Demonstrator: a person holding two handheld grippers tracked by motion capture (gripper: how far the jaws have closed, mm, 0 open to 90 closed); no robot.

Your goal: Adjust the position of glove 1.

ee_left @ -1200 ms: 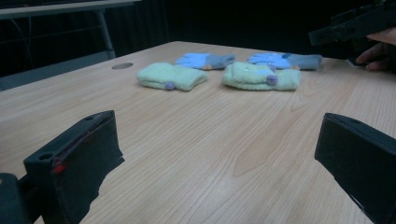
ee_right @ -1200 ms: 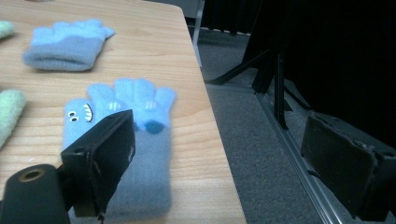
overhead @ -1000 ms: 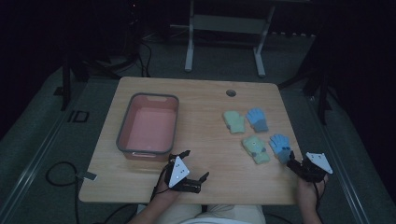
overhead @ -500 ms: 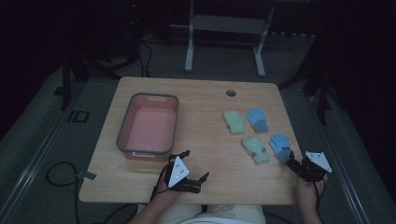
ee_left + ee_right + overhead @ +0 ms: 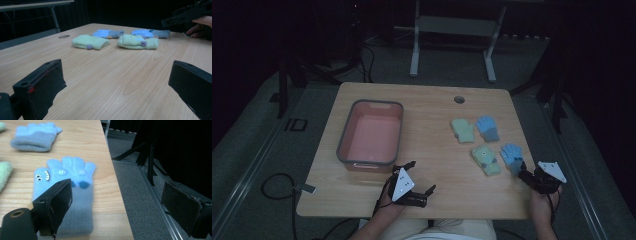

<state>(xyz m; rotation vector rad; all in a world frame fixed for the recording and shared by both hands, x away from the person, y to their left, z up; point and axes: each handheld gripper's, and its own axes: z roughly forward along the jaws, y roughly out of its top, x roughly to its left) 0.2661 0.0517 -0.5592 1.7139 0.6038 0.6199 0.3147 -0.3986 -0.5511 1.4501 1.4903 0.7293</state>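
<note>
Four small gloves lie on the right half of the wooden table (image 5: 437, 115): a green one (image 5: 463, 130) and a blue one (image 5: 488, 127) farther back, a second green one (image 5: 486, 160) and a blue monster-face one (image 5: 511, 155) nearer. My right gripper (image 5: 524, 176) is open at the table's right front edge. Its left jaw hovers over the cuff of the monster-face glove (image 5: 67, 170), and its right jaw is out past the table edge. My left gripper (image 5: 419, 177) stands open near the front middle, low over bare wood, nothing between its jaws.
A pink bin with a grey rim (image 5: 343, 135) stands empty on the left half, just beyond the left gripper. A round cable hole (image 5: 459, 99) is near the back edge. Grey carpet and dark stand legs (image 5: 147, 152) lie beyond the right edge.
</note>
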